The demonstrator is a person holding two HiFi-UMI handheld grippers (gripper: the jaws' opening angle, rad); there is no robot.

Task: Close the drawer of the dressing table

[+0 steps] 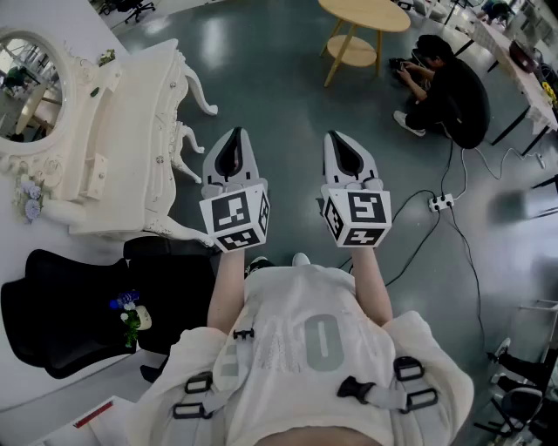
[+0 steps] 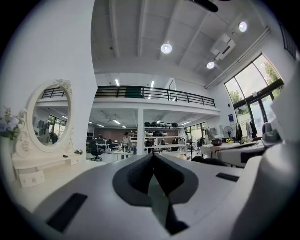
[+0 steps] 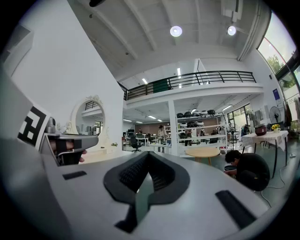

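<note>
1. Floor (image 1: 279, 78): smooth, dark grey-green, glossy with pale reflections.

2. Dressing table (image 1: 131, 131): the task's piece. It is white and ornate, with a carved edge and curved cabriole legs, and stands at the left against the white wall. It lies ahead and to the left of my left gripper, well apart from both grippers. Drawer fronts (image 1: 157, 161) with small knobs run along the side facing the open floor. I cannot tell from here whether one stands out.

3. Chair (image 1: 78, 305): black, padded and matte, just beside the dressing table's near leg.

4. Person (image 1: 449, 87): crouched on the floor in dark clothes, far right.

5. Round table (image 1: 362, 17): pale wood, with a disc top, a lower shelf and splayed legs, near the crouched person.

6. Mirror (image 1: 30, 87): oval, in a white scrolled frame, upright on the dressing table's top. It also shows in the left gripper view (image 2: 47, 115).

7. Left gripper (image 1: 234, 135): grey shell held level. Its black ribbed fingers (image 2: 140, 173) are clenched tip to tip, with nothing between them.

8. Right gripper (image 1: 335, 137): the same build, level and beside the left. Its fingers (image 3: 161, 176) are likewise pressed together and empty.

9. Power strip (image 1: 440, 202): white, on the floor to the right, with black cables trailing from it.

10. Flowers (image 1: 30, 196): a small pale blue sprig at the mirror's base.
</note>
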